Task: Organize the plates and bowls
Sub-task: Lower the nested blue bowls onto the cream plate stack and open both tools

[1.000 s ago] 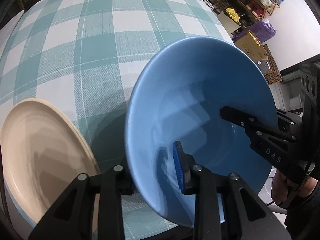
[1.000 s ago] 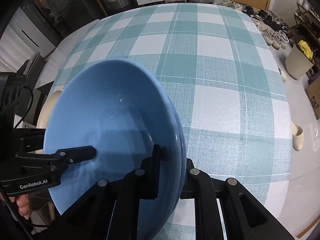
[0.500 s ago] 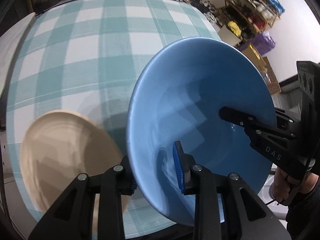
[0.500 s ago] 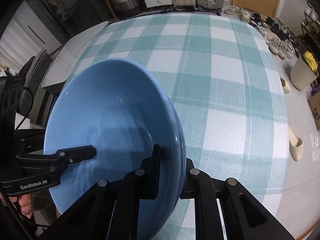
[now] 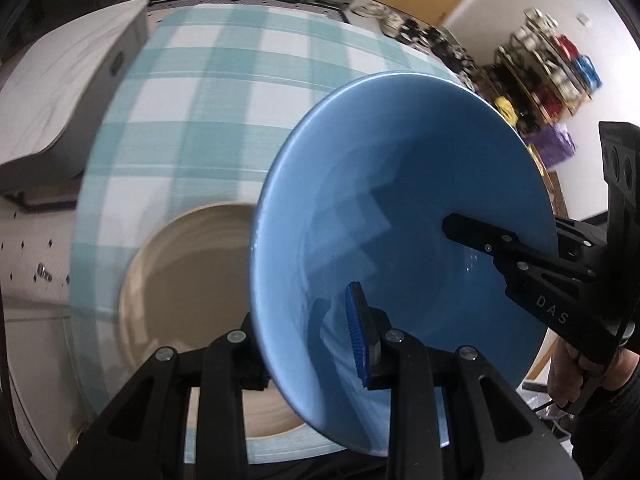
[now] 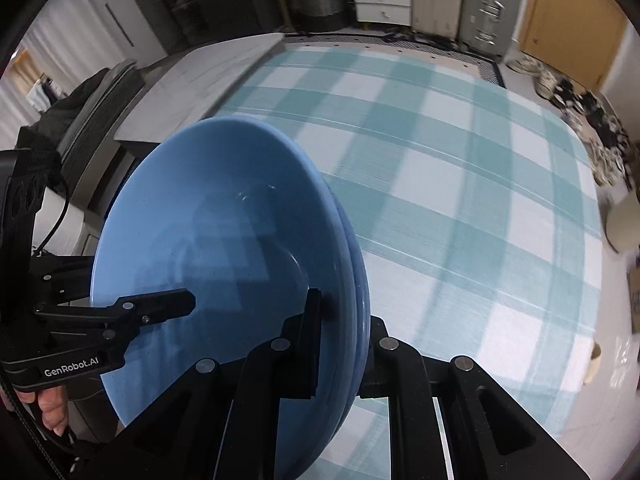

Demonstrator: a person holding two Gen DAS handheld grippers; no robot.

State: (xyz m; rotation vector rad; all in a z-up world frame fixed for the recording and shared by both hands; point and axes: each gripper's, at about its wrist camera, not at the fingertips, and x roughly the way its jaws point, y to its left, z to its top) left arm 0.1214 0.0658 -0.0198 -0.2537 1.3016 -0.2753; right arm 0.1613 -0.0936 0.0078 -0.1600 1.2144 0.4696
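- Blue bowl (image 5: 404, 208) is hanging in the air over the checked tabletop (image 5: 224, 120), pinched at opposite sides of its rim by both tools.
- Left gripper (image 5: 308, 340) is clamping the near rim, one pad inside the bowl and one outside; the right gripper (image 6: 344, 336) is biting the opposite rim the same way, jaws nearly closed on the thin wall.
- From the right wrist view a second blue edge is showing just behind the rim, so this may be two nested bowls; I cannot tell for sure.
- Bowl is looking empty inside: only shadows and a few glints on the glaze.
- Beige plate (image 5: 188, 280) is lying flat on the tabletop below and to the left of the bowl in the left wrist view, near the table edge, and it is looking empty too.
- Judging by the layout, the step in hand is carrying the bowl across to set it on that plate.
- To do it well, both hands should be travelling together and keeping the same spacing, so neither rim grip twists or slips.
- Levelling the bowl before lowering, centring it over the plate, and releasing only once the foot is resting should be avoiding a clatter or a chip.
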